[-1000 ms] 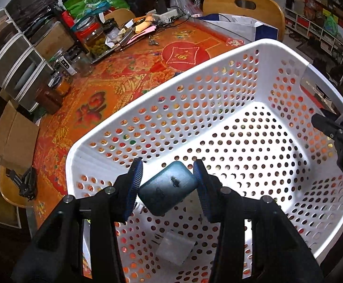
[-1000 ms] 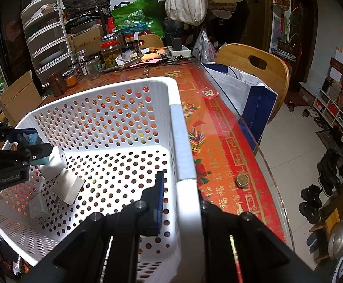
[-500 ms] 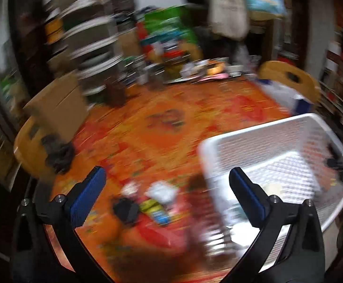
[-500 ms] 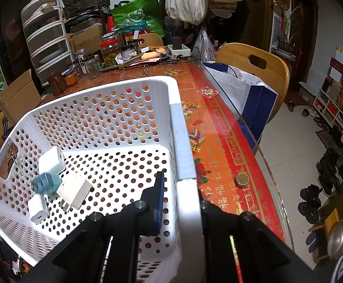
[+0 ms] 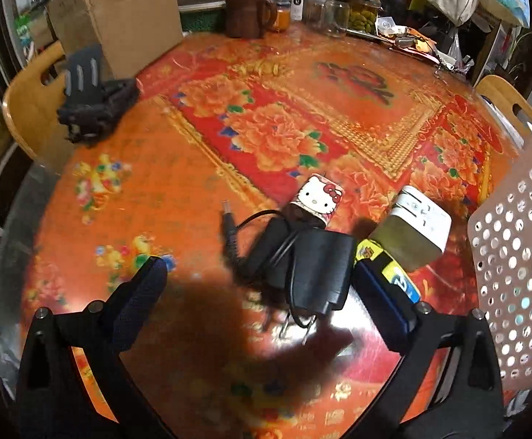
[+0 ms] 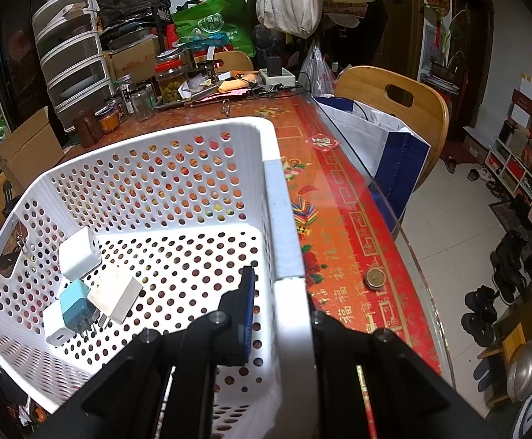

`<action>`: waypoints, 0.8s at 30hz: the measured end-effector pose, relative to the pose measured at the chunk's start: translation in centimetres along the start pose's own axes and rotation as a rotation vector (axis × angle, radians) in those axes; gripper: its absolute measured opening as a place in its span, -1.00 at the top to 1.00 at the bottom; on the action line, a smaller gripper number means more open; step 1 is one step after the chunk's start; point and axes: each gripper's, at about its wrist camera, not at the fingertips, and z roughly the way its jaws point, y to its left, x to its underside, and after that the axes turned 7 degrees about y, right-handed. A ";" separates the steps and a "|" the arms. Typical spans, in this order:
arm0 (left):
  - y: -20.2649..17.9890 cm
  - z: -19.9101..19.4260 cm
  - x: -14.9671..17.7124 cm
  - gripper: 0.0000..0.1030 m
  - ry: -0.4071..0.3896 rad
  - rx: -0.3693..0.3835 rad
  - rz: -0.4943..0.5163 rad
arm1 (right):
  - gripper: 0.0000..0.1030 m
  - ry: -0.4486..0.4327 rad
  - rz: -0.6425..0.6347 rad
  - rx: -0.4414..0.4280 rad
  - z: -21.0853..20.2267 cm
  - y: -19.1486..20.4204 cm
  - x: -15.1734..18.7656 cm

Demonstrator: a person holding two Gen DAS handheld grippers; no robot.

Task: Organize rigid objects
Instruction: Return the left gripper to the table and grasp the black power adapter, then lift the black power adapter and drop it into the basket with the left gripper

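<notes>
Now left tool (image 5: 273, 292) spread wide, empty, over black charger (image 5: 317, 270) on desk (image 5: 178, 168), beside basket (image 5: 511, 292). Charger judged light, stiff, smooth; loose cord may snag, so flat body sides best gripped. Long axis toward camera, prongs nearest. Right tool (image 6: 282, 323) clamped on basket rim (image 6: 289, 285).

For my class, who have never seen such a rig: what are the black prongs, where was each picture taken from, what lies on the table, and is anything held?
The prongs are two handheld grippers, each carrying its own camera. The left gripper is open and empty above a black charger, a Hello Kitty charger, a white plug and a blue-yellow box on the table. The right gripper is shut on the rim of a white basket, which holds a teal charger and white chargers.
</notes>
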 end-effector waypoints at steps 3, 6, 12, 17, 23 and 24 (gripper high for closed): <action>-0.3 1.2 -0.5 -0.82 0.002 0.030 -0.026 | 0.78 0.001 0.000 0.001 0.0 0.0 0.0; 0.1 2.3 -1.1 -0.63 0.014 0.043 -0.050 | 0.78 0.001 0.000 0.002 0.0 -0.1 0.1; -0.4 2.8 -0.9 -0.47 -0.014 -0.019 -0.052 | 0.78 0.001 -0.001 0.002 0.0 -0.1 0.1; -0.5 -0.2 0.2 -0.44 -0.126 -0.116 -0.045 | 0.78 0.002 -0.002 0.003 0.0 -0.1 0.2; -0.9 -5.6 -0.2 -0.44 -0.280 -0.257 -0.053 | 0.78 0.001 -0.002 0.003 0.0 -0.1 0.2; -1.0 -6.2 -0.3 -0.44 -0.290 -0.267 -0.053 | 0.78 0.001 -0.003 0.003 0.0 -0.1 0.3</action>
